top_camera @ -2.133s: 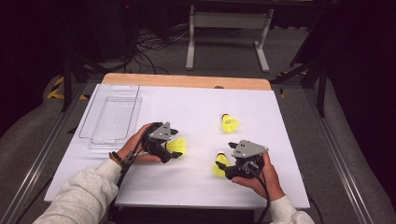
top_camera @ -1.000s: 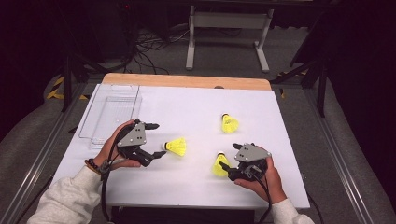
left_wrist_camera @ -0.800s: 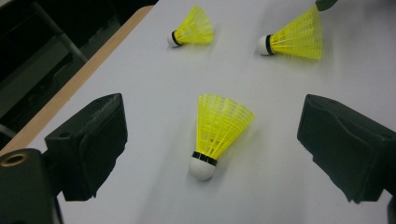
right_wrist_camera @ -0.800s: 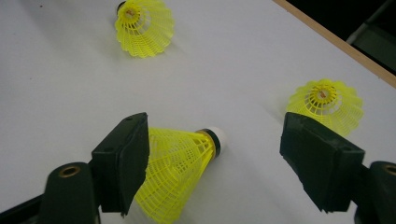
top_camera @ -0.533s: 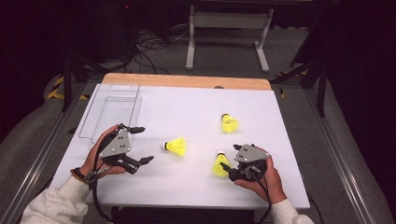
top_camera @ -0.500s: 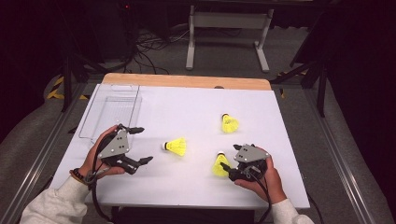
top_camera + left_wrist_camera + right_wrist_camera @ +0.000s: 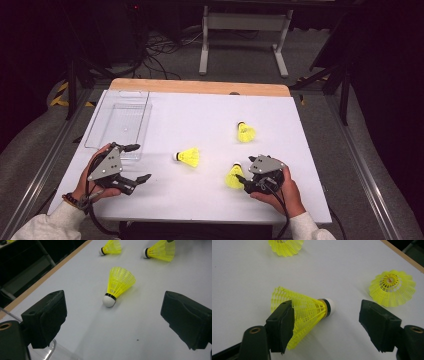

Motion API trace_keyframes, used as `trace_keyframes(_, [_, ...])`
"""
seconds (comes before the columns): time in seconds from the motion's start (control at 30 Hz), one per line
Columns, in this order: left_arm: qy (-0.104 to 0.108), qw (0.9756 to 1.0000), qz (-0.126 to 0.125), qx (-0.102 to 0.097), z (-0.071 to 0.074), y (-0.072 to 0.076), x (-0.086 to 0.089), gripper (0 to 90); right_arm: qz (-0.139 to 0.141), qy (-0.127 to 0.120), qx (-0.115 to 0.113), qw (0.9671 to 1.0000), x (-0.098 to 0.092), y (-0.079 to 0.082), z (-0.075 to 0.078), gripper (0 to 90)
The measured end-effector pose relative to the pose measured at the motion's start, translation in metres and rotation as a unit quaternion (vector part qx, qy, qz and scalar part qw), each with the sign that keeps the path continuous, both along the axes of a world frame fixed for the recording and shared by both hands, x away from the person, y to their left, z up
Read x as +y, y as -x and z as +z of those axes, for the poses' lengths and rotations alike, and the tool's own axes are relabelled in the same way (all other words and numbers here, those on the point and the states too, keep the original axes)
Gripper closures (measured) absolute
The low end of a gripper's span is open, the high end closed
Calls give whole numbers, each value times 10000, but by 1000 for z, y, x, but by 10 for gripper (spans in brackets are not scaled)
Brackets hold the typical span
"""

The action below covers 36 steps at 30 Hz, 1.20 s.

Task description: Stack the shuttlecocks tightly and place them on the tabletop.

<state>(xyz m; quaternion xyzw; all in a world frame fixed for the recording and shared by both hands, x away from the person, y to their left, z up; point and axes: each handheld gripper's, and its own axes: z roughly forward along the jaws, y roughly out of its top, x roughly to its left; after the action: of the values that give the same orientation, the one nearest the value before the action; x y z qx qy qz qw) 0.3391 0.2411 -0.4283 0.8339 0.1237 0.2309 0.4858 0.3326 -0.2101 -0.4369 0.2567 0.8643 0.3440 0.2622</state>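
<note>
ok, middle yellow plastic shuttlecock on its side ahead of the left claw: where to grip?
Probably the yellow plastic shuttlecock just behind its white cork tip, across the narrow end of the mesh skirt. It lies flat, tip toward the left claw, whose jaws stand open, so come in low from the tip side, jaws straddling the cone.

High view: fixed overhead on the person's side, facing forward and down, whole counter [image 7: 210,115] in frame, far off. Left gripper [image 7: 131,163] view: low over the counter, looks along its jaws across the surface; middle shuttlecock [image 7: 117,286] close at frame centre, two more at the top edge. Right gripper [image 7: 245,171] view: tighter still, near shuttlecock [image 7: 304,311] right at the jaws. All three views share the white top and the three shuttlecocks.
</note>
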Motion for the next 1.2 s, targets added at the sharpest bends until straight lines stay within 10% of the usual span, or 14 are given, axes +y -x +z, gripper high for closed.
trace_keyframes(0.67, [404, 9974, 459, 384, -19, 21, 48, 67, -120, 363, 39, 9993, 8, -5, -14, 390])
trace_keyframes(1.2, [395, 9968, 523, 457, -21, 19, 50, 60, -209, 555, 28, 9982, 6, -8, -17, 804])
